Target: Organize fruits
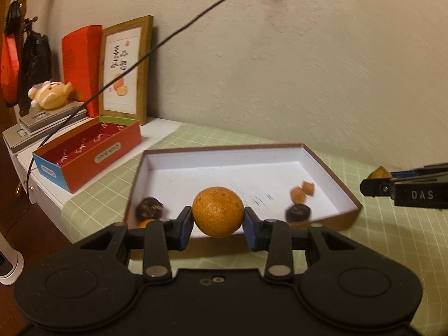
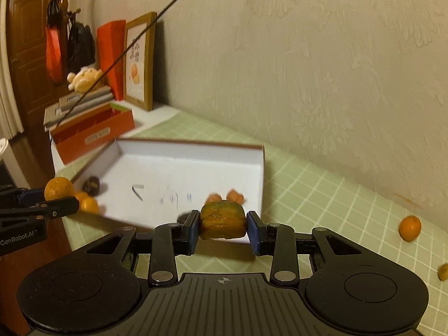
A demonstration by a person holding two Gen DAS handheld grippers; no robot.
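The left gripper is pinching a round orange fruit between its two blue pads. In the left wrist view the fruit sits in the middle of the frame, held up over the near edge of a flat open box with a white inside and brown walls.

The right gripper is pinching a lumpy brown-and-green piece of fruit. In the right wrist view it sits low in the middle of the frame, in front of the near wall of the box. In the left wrist view the right gripper pokes in from the right edge, level with the box.

The box lies on a green checked cloth that covers the table. Inside the box are some small things. Two little orange bits lie near the right side. A dark round fruit is low right, and another dark one is low left. They look a bit blurry. In the right wrist view two small orange fruits sit at the left corner of the box.

Away from the box, at the right edge of the right wrist view, one small orange fruit lies on the cloth. A smaller yellowish piece is below it.

At the upper left of both views stand a red carton, a framed picture and a little stuffed toy on a stack of books. A thin black cable runs across the wall.
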